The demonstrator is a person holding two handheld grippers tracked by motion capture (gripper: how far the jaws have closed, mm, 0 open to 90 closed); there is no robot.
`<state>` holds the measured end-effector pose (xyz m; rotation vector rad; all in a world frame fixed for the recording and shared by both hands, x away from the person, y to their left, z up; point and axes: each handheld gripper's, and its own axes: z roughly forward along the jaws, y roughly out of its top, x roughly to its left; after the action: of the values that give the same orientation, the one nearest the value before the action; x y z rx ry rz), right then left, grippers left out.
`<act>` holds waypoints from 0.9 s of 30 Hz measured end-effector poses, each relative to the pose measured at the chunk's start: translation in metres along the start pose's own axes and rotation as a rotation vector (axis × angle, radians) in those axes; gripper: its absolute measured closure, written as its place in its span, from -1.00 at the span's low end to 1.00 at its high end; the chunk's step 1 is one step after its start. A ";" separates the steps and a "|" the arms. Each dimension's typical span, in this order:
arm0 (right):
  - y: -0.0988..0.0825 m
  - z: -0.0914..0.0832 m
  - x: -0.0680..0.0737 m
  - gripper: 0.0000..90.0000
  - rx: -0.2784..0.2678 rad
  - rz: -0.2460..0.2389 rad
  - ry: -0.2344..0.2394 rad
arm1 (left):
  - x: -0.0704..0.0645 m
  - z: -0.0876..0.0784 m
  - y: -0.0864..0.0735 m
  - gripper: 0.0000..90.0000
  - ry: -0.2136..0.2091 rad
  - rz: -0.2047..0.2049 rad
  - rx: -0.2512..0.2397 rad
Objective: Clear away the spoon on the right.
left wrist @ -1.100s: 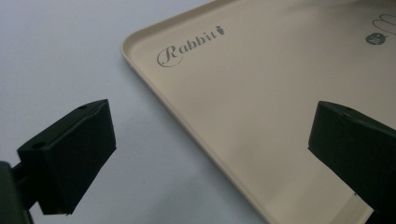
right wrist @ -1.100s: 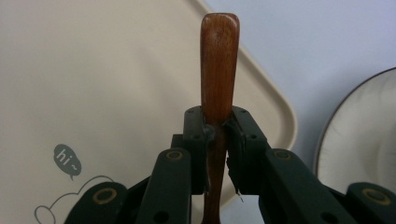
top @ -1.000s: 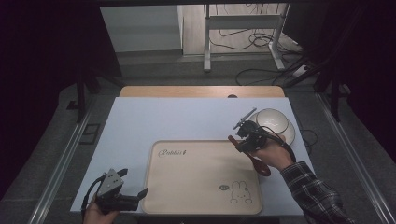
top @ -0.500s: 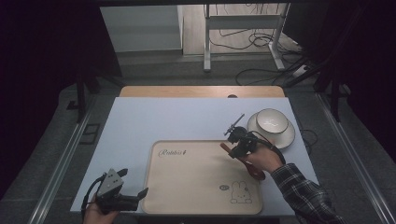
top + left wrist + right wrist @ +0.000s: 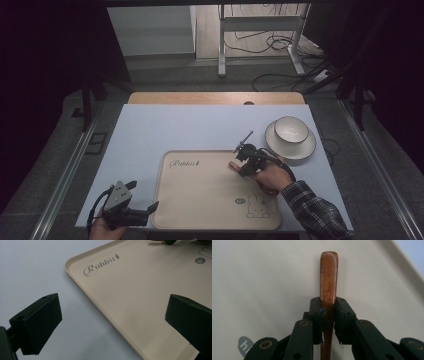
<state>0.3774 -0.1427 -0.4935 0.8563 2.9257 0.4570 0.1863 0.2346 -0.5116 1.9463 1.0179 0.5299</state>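
Right tongs (image 5: 327, 308) clamping a wooden stick (image 5: 328, 277), its long axis running straight ahead over the tray (image 5: 200, 200), near the far right corner. Left tongs (image 5: 112, 322) gaping open, idling at the tray's near left corner on the table (image 5: 175, 130); bowl (image 5: 291, 130) lying beyond.

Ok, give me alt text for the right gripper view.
The right gripper is shut on a brown wooden handle, which pokes up past its black jaws over a beige tray. The pale blue table shows at the top right corner.
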 end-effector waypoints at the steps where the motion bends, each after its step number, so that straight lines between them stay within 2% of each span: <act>1: -0.001 -0.001 0.000 0.58 -0.024 0.009 0.009 | 0.000 0.000 0.000 -0.99 0.000 0.000 0.000; 3: -0.001 -0.001 0.000 0.55 -0.030 0.009 0.009 | 0.000 0.000 0.000 -0.99 0.000 0.000 0.000; 4: -0.003 -0.005 0.000 0.50 -0.051 0.011 0.005 | 0.000 0.000 0.000 -0.99 0.000 0.001 0.000; 7: -0.006 -0.008 0.001 0.49 -0.076 0.014 0.000 | 0.000 0.000 0.000 -0.99 0.000 0.001 0.000; 8: -0.009 -0.012 0.002 0.50 -0.109 0.013 0.001 | 0.000 0.000 0.000 -0.99 0.000 0.002 0.001; 10: -0.010 -0.014 0.003 0.53 -0.119 0.012 -0.001 | 0.000 0.000 0.000 -0.99 0.000 0.005 0.003; 11: -0.014 -0.018 0.005 0.59 -0.148 0.003 -0.008 | 0.000 0.000 0.000 -0.99 0.000 0.004 0.003; 13: -0.015 -0.019 0.006 0.65 -0.157 -0.001 -0.010 | 0.000 0.000 0.000 -0.99 0.000 0.005 0.004; 15: -0.019 -0.021 0.007 0.81 -0.182 -0.014 -0.008 | 0.000 0.000 0.000 -0.99 0.000 0.004 0.004; 16: -0.021 -0.022 0.008 0.95 -0.204 -0.014 -0.001 | 0.000 0.000 0.000 -0.99 0.000 0.004 0.004; 17: -0.021 -0.022 0.008 0.95 -0.204 -0.014 -0.001 | 0.000 0.000 0.000 -0.99 0.000 0.004 0.004; 18: -0.023 -0.022 0.010 1.00 -0.228 -0.016 -0.004 | 0.000 0.000 0.000 -0.99 -0.001 0.005 0.004; 21: -0.025 -0.022 0.011 1.00 -0.250 -0.012 -0.001 | 0.000 0.000 0.000 -0.99 -0.001 0.005 0.004; 22: -0.026 -0.021 0.014 1.00 -0.274 -0.009 0.005 | 0.000 0.000 0.000 -0.99 -0.001 0.005 0.004; 27: -0.030 -0.014 0.017 1.00 -0.300 -0.019 -0.004 | -0.001 0.000 0.000 -0.99 -0.001 0.007 0.004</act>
<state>0.3455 -0.1612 -0.4881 0.7853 2.7567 0.8622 0.1863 0.2339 -0.5117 1.9543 1.0128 0.5308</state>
